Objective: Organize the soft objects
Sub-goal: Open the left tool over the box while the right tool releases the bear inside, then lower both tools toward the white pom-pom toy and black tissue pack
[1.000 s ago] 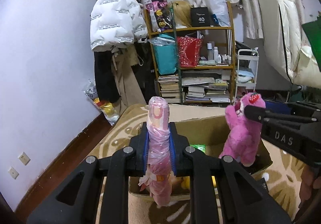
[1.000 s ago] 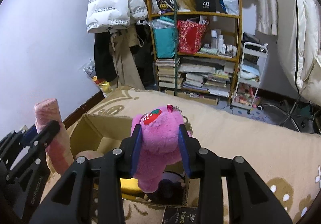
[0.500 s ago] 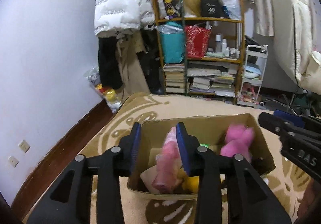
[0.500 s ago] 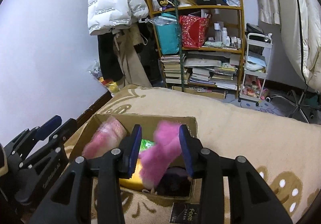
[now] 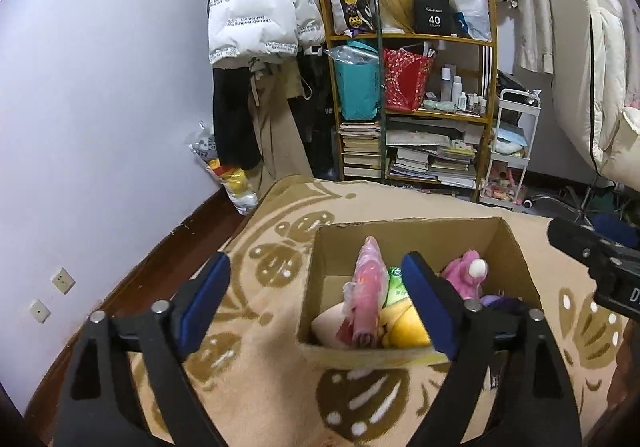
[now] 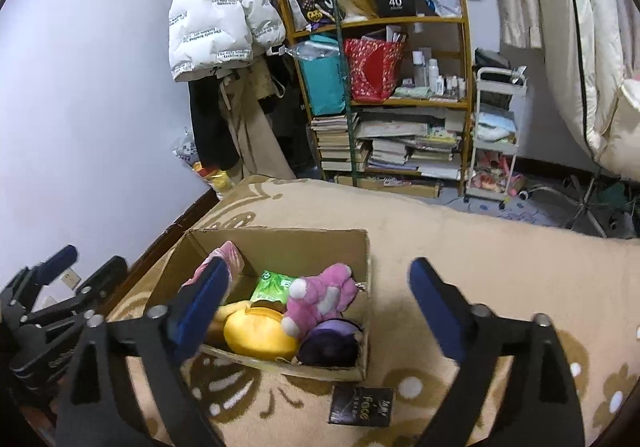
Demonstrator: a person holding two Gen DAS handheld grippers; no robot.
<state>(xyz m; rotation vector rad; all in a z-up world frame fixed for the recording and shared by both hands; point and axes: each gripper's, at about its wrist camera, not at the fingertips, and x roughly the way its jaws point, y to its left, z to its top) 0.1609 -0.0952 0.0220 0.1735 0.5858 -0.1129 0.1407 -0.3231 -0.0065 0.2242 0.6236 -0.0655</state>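
An open cardboard box [image 5: 404,237] [image 6: 276,243] stands on the beige patterned blanket. Inside lie a pink wrapped roll [image 5: 368,295] [image 6: 228,253], a pink plush bear [image 5: 466,275] [image 6: 324,297], a yellow plush [image 5: 404,329] [image 6: 256,335], a green packet [image 6: 274,285] and a purple plush [image 6: 332,345]. My left gripper [image 5: 316,307] is open and empty, above the box's near left edge. My right gripper [image 6: 316,305] is open and empty, above the box's near side. The left gripper also shows in the right wrist view [image 6: 60,287].
A black card [image 6: 362,405] lies on the blanket [image 6: 480,267] in front of the box. Beyond the bed stand a crowded wooden shelf [image 5: 416,107], a white trolley [image 5: 508,151], hanging coats [image 5: 256,15] and a lilac wall on the left.
Both grippers opened and let go: the pink roll and the pink bear dropped into the box. Both grippers then rose and opened wider.
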